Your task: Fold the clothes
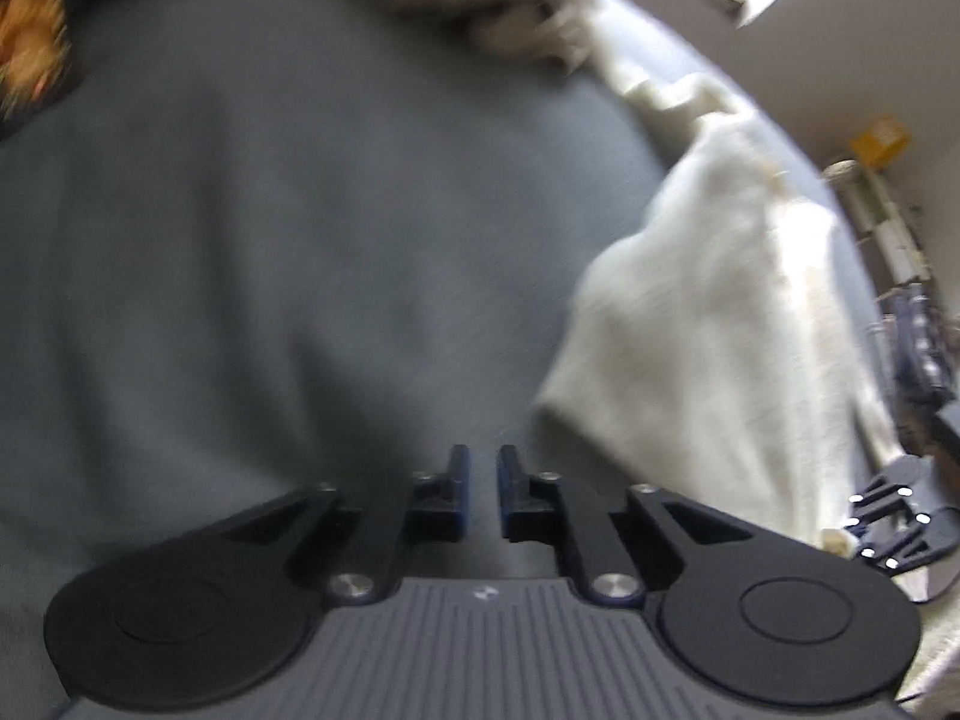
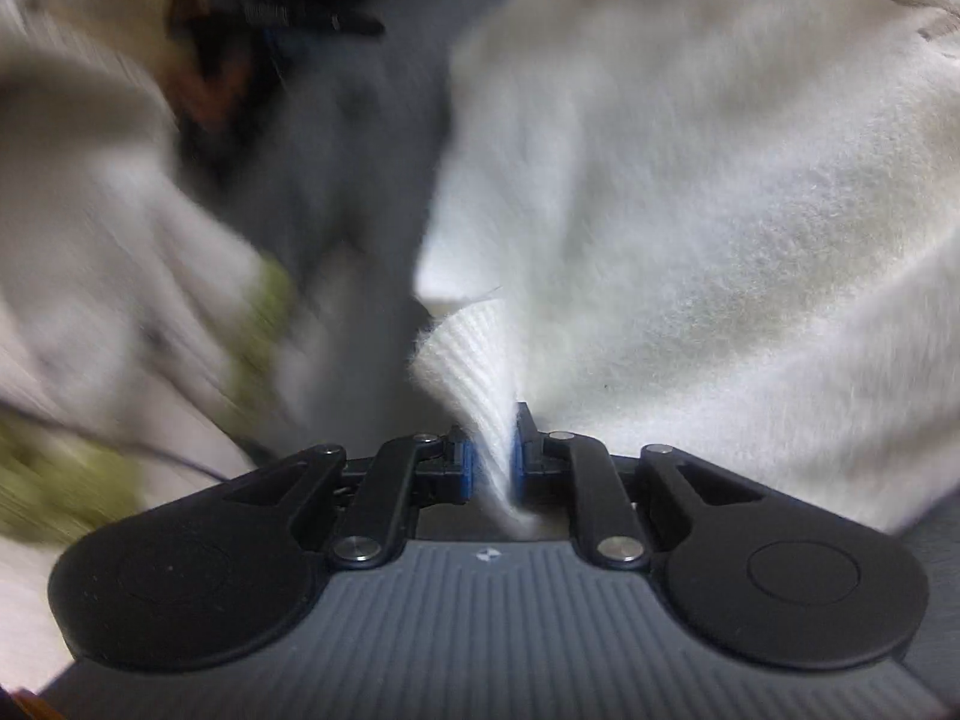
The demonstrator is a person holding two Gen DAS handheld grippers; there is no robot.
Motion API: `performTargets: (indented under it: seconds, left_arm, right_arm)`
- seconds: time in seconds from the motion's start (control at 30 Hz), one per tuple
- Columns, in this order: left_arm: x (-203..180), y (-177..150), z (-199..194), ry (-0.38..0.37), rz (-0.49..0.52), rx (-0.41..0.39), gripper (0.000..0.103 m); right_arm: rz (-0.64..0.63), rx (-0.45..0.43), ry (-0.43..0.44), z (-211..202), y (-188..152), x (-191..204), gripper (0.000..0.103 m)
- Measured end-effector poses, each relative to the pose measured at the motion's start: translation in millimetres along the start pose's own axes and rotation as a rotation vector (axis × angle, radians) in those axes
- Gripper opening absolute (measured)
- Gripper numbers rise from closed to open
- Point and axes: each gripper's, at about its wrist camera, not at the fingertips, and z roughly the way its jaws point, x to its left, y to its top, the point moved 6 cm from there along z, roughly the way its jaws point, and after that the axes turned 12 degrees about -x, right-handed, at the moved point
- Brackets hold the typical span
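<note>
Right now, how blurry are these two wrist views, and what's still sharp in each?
Left wrist view: motion-smeared throughout, the grey bedsheet and white garment soft, only the left gripper fairly crisp. Right wrist view: left side streaked with blur, but the ribbed white cuff pinched in the right gripper stays sharp.

left wrist: above grey sheet (image 1: 270,240) | right wrist: close on white garment (image 2: 720,210)

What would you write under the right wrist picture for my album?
Right hand-held gripper pinches the ribbed edge of a fluffy white garment above a grey surface.
</note>
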Motion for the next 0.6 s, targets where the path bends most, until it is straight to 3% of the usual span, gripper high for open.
performTargets:
  seconds: [0.07,0.13,0.17,0.2,0.37,0.47,0.53,0.6]
  left_arm:
    - [-0.2,7.5,1.2,-0.002,-0.004,-0.019,0.028]
    - [-6.5,22.7,2.0,-0.017,0.013,-0.057,0.037]
    - [-11.3,31.5,5.0,-0.03,0.021,-0.074,0.047]
    - [-16.1,40.4,7.9,-0.043,0.028,-0.091,0.057]
    - [-49.8,73.1,41.3,-0.143,0.055,-0.104,0.071]
    - [-68.7,79.0,76.2,-0.182,0.073,-0.056,0.074]
    - [-77.5,71.6,96.2,-0.178,0.067,-0.001,0.073]
    - [-81.5,61.8,112.4,-0.178,0.055,0.053,0.066]
  right_arm:
    - [-0.02,0.03,-0.023,1.9,-3.3,3.9,0.021]
    - [-0.011,0.052,-0.014,-3.3,-1.9,6.0,0.038]
    - [-0.013,0.07,-0.009,-6.0,-3.3,7.7,0.05]
    - [-0.021,0.09,-0.005,-9.0,-2.7,9.8,0.055]
    - [-0.05,0.168,0.038,-28.7,3.3,20.4,0.058]
    - [-0.06,0.113,0.07,-44.8,31.9,24.8,0.058]
    - [-0.057,0.025,0.046,-59.1,59.1,21.6,0.06]
    - [-0.037,-0.08,0.003,-76.3,92.6,10.7,0.062]
